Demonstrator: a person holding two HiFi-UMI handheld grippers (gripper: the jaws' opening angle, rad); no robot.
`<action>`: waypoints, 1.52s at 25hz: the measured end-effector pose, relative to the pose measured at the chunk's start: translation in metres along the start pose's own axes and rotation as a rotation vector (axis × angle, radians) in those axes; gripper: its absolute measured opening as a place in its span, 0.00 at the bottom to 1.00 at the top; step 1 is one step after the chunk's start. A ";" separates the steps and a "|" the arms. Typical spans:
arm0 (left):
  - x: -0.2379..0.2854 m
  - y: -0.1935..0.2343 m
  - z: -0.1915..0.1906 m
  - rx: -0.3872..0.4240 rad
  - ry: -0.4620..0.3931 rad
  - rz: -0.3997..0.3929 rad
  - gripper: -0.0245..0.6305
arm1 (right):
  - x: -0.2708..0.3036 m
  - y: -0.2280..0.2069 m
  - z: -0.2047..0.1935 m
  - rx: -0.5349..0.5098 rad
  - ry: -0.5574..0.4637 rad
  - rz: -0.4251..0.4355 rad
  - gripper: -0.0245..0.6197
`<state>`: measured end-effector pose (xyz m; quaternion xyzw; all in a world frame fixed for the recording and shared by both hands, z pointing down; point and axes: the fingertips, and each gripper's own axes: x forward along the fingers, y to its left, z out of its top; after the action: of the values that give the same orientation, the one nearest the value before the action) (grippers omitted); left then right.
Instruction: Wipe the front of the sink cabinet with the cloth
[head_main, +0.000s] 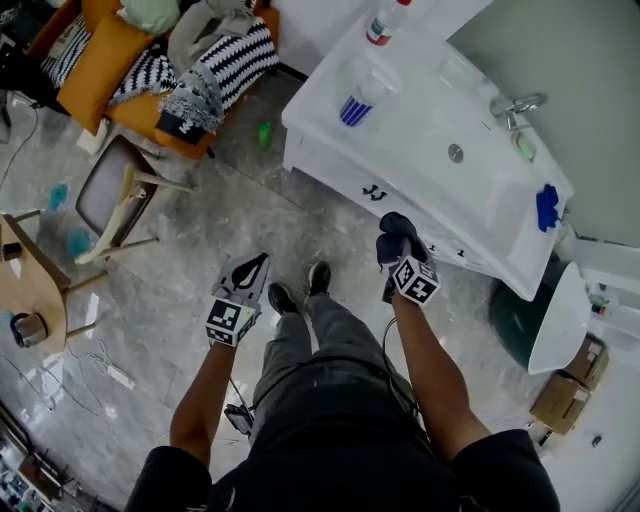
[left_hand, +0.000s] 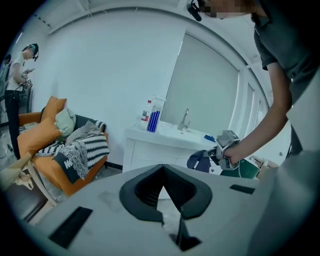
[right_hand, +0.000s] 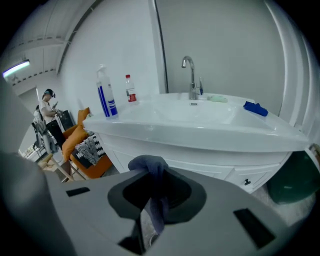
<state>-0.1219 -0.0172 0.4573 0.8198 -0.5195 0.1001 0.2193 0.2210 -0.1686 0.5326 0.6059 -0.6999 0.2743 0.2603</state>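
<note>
Grey marbled tile floor (head_main: 200, 220) fills most of the head view; the person stands on it facing the unit.

White sink cabinet with moulded basin top (head_main: 340, 175) runs diagonally across the upper right. Small black pulls on its drawer fronts.

Orange sofa heaped with black-and-white striped throws (head_main: 100, 70) sits at upper left, well apart from the cabinet.

Dark green bin (head_main: 515, 315) stands just beside the cabinet's right end.

Right claw (head_main: 396, 246) is raised at the cabinet front, near one black pull. In the right gripper view this claw (right_hand: 152, 192) is clamped tight on a dark blue-grey cloth (right_hand: 148, 164). The cloth bunches above the pads and hangs down between them. Whether the cloth touches the cabinet front cannot be told; it is close.

Left claw (head_main: 258, 262) hangs lower, over bare floor, well apart from the cabinet. In the left gripper view its tips (left_hand: 164, 175) meet, with nothing between them.

On the basin surface: a clear spray bottle of blue liquid (right_hand: 106, 95), a chrome tap (right_hand: 191, 75), and a small bright blue rag (right_hand: 255, 107) at the right rim.
</note>
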 end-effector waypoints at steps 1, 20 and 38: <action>0.003 0.002 0.005 0.011 0.013 -0.004 0.04 | 0.004 0.008 0.002 -0.010 -0.005 0.018 0.11; 0.009 0.096 0.017 -0.023 0.058 -0.121 0.04 | 0.096 0.116 0.017 -0.031 -0.081 -0.030 0.11; -0.028 0.187 -0.134 -0.205 0.186 -0.098 0.04 | 0.221 0.193 0.010 0.142 -0.258 -0.103 0.11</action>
<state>-0.2928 -0.0008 0.6126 0.8045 -0.4639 0.1115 0.3537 0.0008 -0.3096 0.6663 0.6881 -0.6744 0.2293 0.1386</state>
